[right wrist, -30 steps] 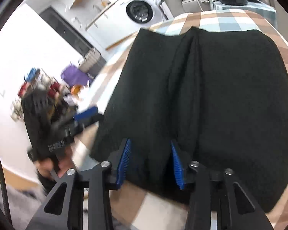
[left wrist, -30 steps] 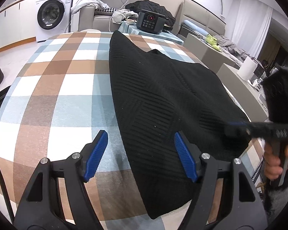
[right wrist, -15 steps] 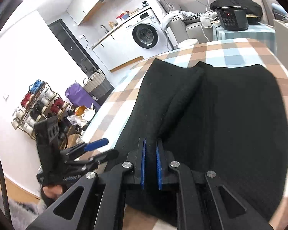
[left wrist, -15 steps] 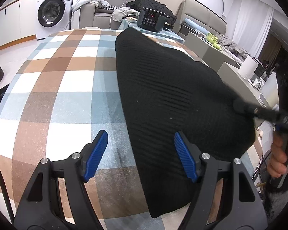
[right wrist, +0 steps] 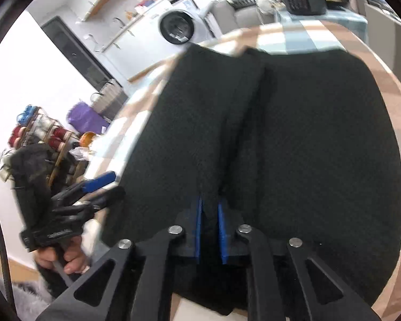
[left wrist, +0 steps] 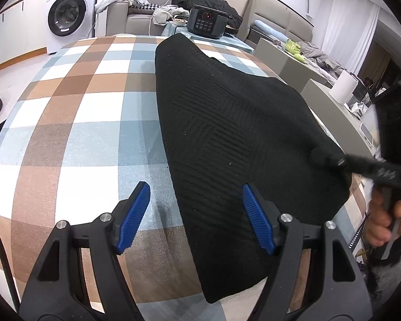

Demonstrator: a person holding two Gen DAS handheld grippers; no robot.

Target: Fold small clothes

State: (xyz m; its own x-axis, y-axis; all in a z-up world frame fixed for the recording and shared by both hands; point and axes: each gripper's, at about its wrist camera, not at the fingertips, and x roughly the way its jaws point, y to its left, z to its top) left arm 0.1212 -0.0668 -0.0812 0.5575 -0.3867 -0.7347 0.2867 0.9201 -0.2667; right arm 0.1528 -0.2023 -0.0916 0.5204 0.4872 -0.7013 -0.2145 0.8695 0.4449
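A black knit garment (left wrist: 227, 123) lies on the checked table (left wrist: 74, 123); it also fills the right wrist view (right wrist: 294, 139). My left gripper (left wrist: 195, 214) is open and empty, hovering over the garment's near left edge. My right gripper (right wrist: 209, 230) is shut on a pinched ridge of the black garment at its near edge and holds that edge lifted. In the left wrist view the right gripper (left wrist: 339, 161) grips the garment's right side. The left gripper (right wrist: 99, 187) shows open at the left in the right wrist view.
A black cooker (left wrist: 207, 22) stands beyond the table's far end. A washing machine (left wrist: 66, 18) and a sofa (left wrist: 131, 13) stand behind. A low grey table (left wrist: 334, 112) is at the right. A basket (right wrist: 109, 99) and a shelf (right wrist: 40, 133) stand on the floor.
My right gripper closed on a fold of the garment's edge and has drawn it up and sideways, so the cloth changed shape. My left gripper stayed open in about the same place.
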